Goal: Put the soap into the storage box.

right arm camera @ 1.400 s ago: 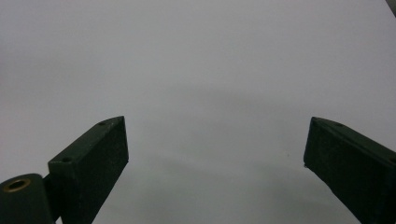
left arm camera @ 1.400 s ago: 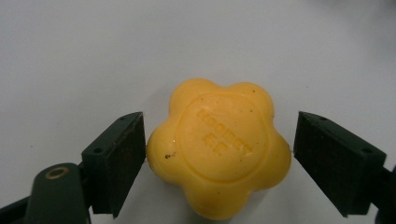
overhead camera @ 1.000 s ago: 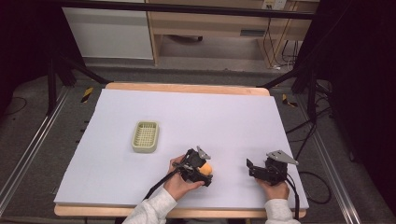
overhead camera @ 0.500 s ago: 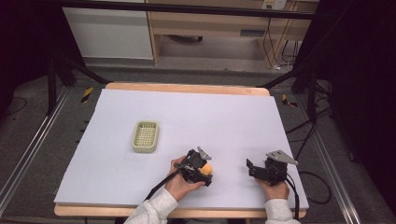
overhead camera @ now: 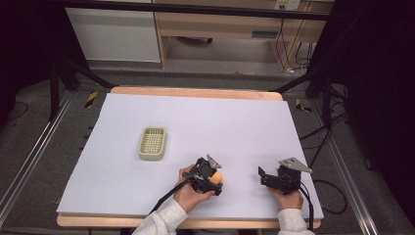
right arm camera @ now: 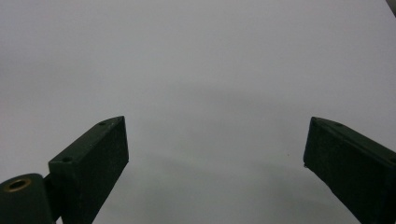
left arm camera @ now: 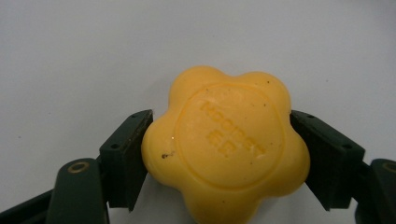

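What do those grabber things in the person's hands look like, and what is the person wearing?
The left gripper and right gripper are black, blocky tools, each topped by a grey three-cornered plate. A black cable trails from each. Close up, the fingers are flat, dark slabs with small screw holes and a brass-coloured pivot ring. The person wears light grey sleeves.

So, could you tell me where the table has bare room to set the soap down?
Most of the white sheet is bare: the whole far half beyond the basket, and the strip left of it. The near edge is crowded, with the left gripper shut on the soap and the open right gripper beside it.
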Available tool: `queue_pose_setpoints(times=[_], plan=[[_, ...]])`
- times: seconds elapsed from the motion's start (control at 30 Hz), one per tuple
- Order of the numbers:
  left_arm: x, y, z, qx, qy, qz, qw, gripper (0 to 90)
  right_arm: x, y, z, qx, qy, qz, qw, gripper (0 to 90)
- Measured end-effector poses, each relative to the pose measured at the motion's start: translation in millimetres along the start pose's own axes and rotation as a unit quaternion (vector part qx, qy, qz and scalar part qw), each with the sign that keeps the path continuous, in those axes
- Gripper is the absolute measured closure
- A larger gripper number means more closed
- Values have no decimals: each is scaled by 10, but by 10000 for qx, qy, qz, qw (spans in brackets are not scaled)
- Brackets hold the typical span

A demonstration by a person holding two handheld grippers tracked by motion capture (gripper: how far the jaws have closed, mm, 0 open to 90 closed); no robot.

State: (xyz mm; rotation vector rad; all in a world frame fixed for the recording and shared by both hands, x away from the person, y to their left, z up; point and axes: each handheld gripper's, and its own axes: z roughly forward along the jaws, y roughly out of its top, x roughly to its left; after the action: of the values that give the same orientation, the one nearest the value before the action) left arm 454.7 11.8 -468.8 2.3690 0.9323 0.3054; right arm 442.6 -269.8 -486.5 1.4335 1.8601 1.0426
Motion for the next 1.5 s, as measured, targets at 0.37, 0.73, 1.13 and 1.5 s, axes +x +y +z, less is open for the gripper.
queue_pose_setpoints(times=[0.37, 0.73, 1.13, 1.5], plan=[[10, -1, -3, -12, -38, 25, 10000, 251, -1, 0, 0, -1, 0, 1, 10000, 71], [52, 0, -111, -109, -94, 68, 9999, 252, 0, 0, 1, 2, -4, 3, 10000, 71], [157, -12, -257, -150, -21, 85, 9998, 252, -1, 0, 1, 5, -1, 6, 10000, 71], [269, -25, -408, -231, 51, 47, 9997, 252, -10, 0, 9, 14, -16, -16, 10000, 71]])
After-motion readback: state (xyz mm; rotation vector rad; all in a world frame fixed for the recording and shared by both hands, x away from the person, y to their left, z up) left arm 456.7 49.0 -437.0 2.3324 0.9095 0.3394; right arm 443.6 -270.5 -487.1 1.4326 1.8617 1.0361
